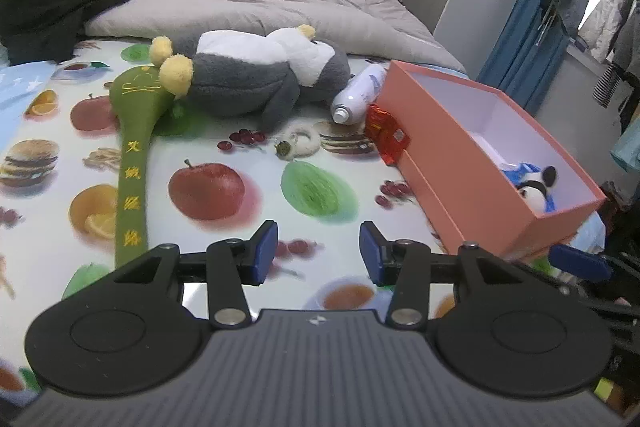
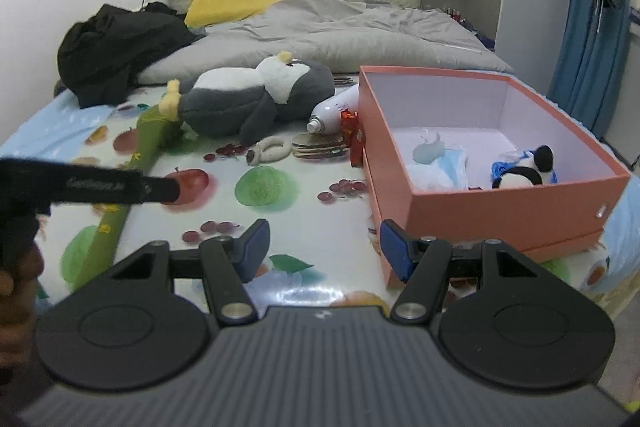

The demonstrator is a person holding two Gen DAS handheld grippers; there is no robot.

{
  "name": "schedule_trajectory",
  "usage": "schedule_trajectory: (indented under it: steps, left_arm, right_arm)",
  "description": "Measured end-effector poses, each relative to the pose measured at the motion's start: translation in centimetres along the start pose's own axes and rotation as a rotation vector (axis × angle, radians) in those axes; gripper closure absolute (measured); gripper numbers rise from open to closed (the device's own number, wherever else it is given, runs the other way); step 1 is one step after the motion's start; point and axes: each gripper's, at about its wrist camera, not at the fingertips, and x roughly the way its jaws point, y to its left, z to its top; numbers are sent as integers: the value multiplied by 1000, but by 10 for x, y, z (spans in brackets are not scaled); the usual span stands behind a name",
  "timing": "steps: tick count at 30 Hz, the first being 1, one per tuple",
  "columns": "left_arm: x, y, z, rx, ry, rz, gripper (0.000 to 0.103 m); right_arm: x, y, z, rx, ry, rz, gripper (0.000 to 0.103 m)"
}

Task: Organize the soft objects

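Right now the left tongs (image 1: 319,253) and the right tongs (image 2: 324,249) are both spread apart with nothing between them, above the fruit sheet (image 1: 224,227) on the bed. Farther back, the big gray penguin toy (image 2: 256,97) lies beside the pink box (image 2: 516,203), and a little panda toy (image 2: 524,173) sits inside that box.

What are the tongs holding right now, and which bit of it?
Nothing. The left tongs and the right tongs are both open over the fruit-print sheet, with nothing between them. The penguin plush lies untouched.
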Motion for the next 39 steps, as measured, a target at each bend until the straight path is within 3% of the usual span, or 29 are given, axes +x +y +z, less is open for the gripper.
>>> schedule_trajectory:
  steps: [5, 13, 21, 35, 37, 39]
  left_arm:
    - [45, 14, 15, -4, 11, -1, 52]
    - [119, 22, 36, 44, 23, 2, 52]
    - [175, 44, 54, 0, 30, -23, 52]
    - [216, 54, 72, -13, -6, -105, 52]
    - [220, 54, 73, -14, 2, -113, 54]
    - [223, 54, 72, -16, 15, -124, 64]
  right_arm:
    - [31, 3, 11, -23, 16, -10, 40]
    - [99, 13, 60, -96, -10, -48, 44]
    - [180, 30, 91, -168, 1, -99, 56]
    - [281, 32, 106, -263, 33, -244, 73]
    - [289, 33, 104, -281, 35, -257, 74]
    - [296, 35, 103, -301, 40, -263, 76]
